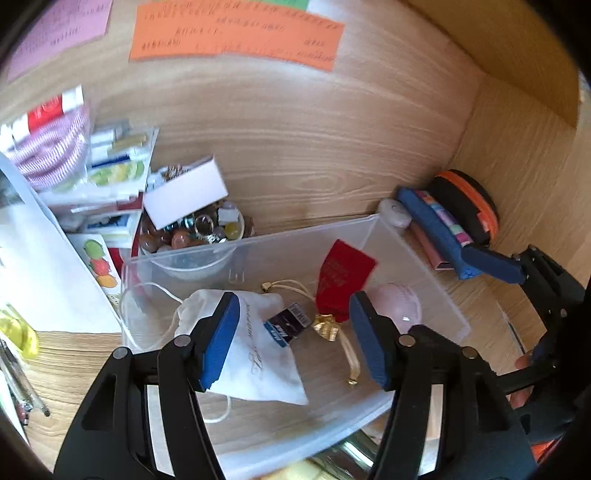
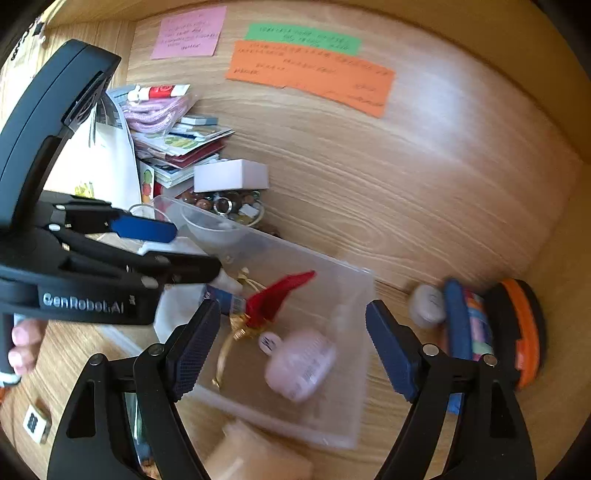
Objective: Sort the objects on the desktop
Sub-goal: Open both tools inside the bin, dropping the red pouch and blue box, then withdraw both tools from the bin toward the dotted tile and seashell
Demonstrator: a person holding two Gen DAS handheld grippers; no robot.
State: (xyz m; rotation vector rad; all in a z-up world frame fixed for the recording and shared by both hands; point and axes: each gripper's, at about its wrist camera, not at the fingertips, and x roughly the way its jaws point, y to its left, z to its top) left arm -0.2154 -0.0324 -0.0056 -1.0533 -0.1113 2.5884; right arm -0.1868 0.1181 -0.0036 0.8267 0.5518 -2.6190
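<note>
A clear plastic bin (image 1: 258, 240) lies on the wooden desk. Inside it are a white drawstring pouch (image 1: 258, 354), a small dark blue packet (image 1: 288, 325), a red pouch (image 1: 343, 284) with gold tassels and a pink bottle (image 1: 399, 302). My left gripper (image 1: 295, 332) hovers open over the white pouch and the packet, pads pressing on nothing. In the right wrist view my right gripper (image 2: 293, 325) stands wide open above the bin (image 2: 354, 332), over the pink bottle (image 2: 299, 362) and red pouch (image 2: 273, 295), with nothing held.
A bowl of beads and rings (image 1: 192, 236) with a white box (image 1: 184, 195) on top stands behind the bin. Booklets and packets (image 1: 110, 177) pile up at the left. A blue case (image 1: 436, 225) and a black-orange round thing (image 1: 469, 206) sit in the right corner. Coloured notes (image 1: 236, 33) hang on the back wall.
</note>
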